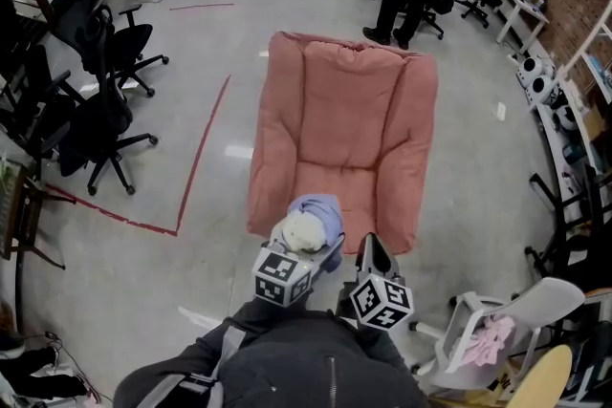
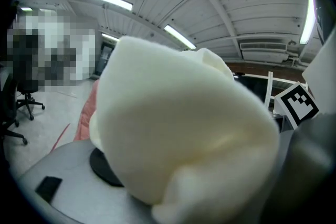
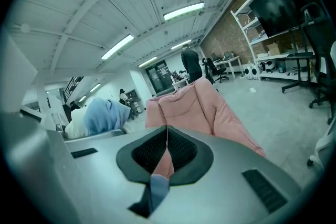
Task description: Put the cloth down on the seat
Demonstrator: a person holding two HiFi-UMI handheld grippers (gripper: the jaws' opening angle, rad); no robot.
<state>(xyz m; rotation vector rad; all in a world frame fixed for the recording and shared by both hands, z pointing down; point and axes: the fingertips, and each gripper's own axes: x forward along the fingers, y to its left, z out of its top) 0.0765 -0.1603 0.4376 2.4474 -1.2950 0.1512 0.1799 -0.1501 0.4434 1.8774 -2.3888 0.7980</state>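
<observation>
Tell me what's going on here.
A person stands in front of a pink armchair with a tool in each hand. The left claw grips a bundled white and blue cloth, held over the front of the seat and not yet laid down. The right claw is closed beside it.

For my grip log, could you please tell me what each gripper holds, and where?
The left gripper clamps the cream end of a cream and light-blue cloth; the right gripper seems to pinch its blue edge.
</observation>
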